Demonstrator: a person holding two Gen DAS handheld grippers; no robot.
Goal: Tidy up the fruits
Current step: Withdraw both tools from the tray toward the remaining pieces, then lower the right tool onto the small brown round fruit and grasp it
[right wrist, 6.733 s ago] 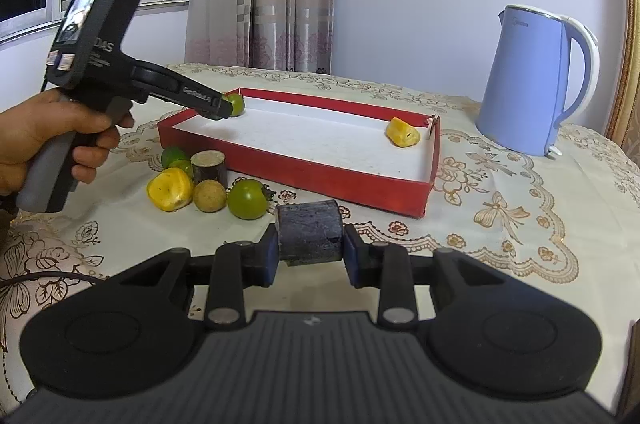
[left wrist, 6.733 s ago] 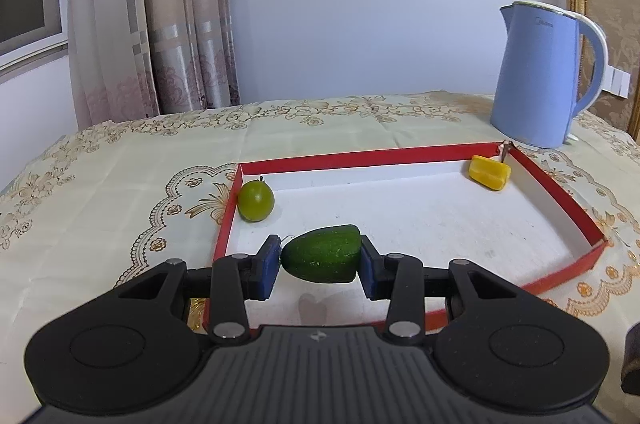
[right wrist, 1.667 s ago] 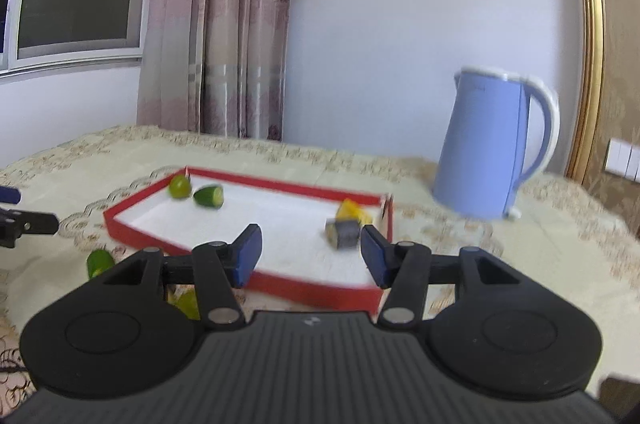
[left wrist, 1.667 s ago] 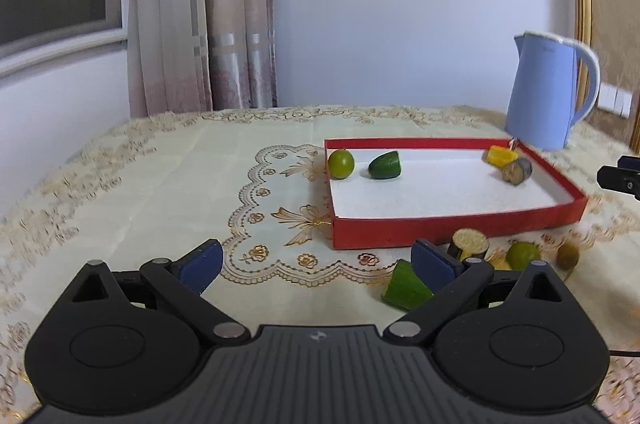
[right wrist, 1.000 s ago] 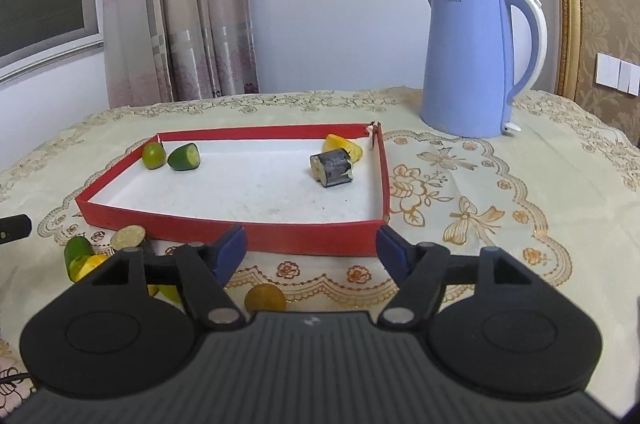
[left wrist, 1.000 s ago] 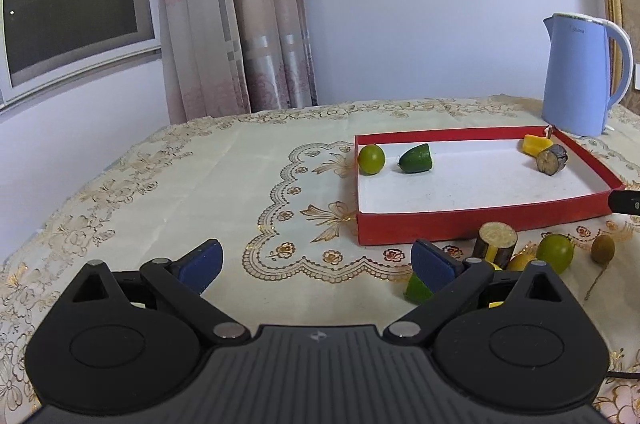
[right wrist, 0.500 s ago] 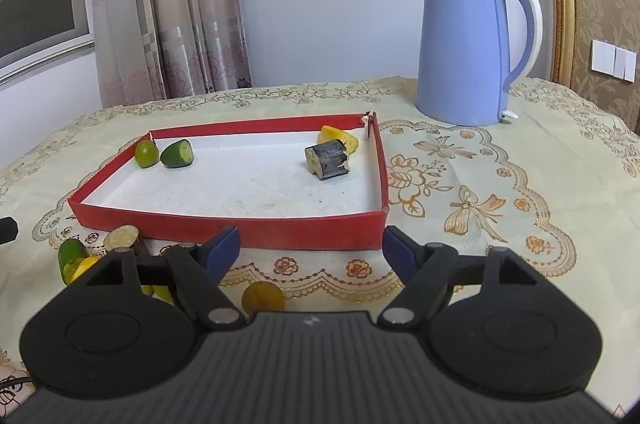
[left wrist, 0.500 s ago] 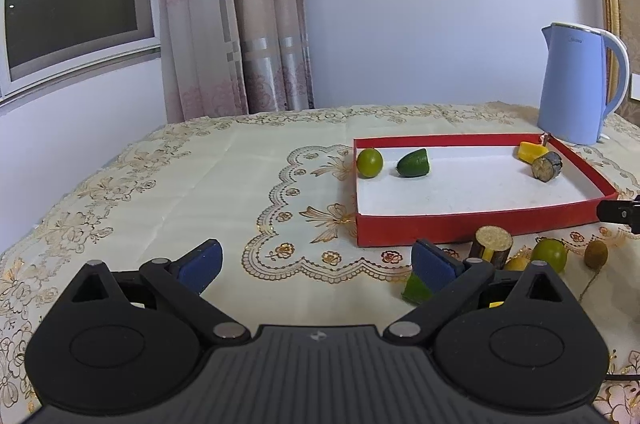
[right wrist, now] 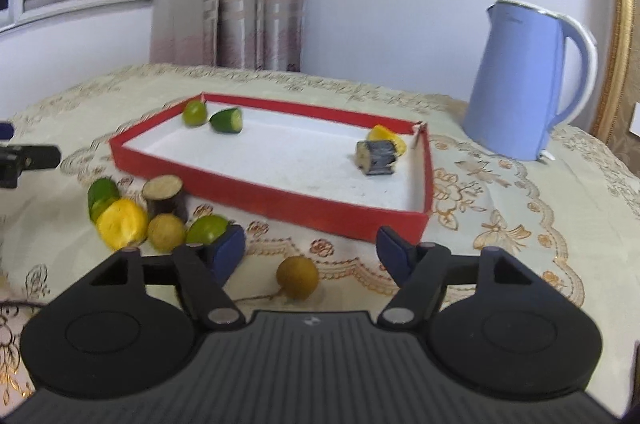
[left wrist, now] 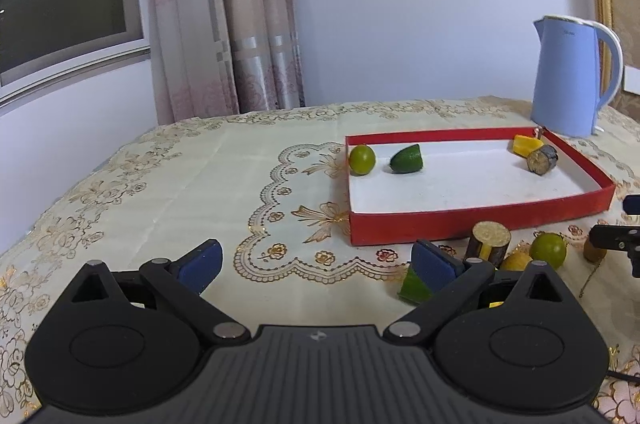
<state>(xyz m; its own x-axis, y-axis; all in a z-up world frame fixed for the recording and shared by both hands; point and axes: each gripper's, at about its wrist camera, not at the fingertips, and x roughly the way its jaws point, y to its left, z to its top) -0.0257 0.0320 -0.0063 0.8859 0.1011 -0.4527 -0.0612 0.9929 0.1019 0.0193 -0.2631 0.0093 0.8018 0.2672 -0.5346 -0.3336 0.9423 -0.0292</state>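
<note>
A red tray (left wrist: 476,215) (right wrist: 272,198) holds a green lime (left wrist: 362,159), a green cucumber piece (left wrist: 407,158), a yellow piece (left wrist: 526,145) and a dark cut cylinder (left wrist: 542,159). Loose fruit lies before the tray: a green piece (left wrist: 412,288), a cut cylinder (left wrist: 489,243), a lime (left wrist: 549,250), a yellow fruit (right wrist: 121,224), a brown round fruit (right wrist: 297,278). My left gripper (left wrist: 316,262) is open and empty, its right finger beside the green piece. My right gripper (right wrist: 312,250) is open and empty just above the brown round fruit.
A blue electric kettle (left wrist: 570,90) (right wrist: 524,80) stands behind the tray's right end. An embroidered cloth (left wrist: 192,192) covers the table. Curtains (left wrist: 224,8) and a window are at the back left, a gold frame at the far right.
My right gripper has dropped lower and turned towards the loose fruit; the brown round fruit now sits between its fingers. My left gripper has barely moved. Both stay open.
</note>
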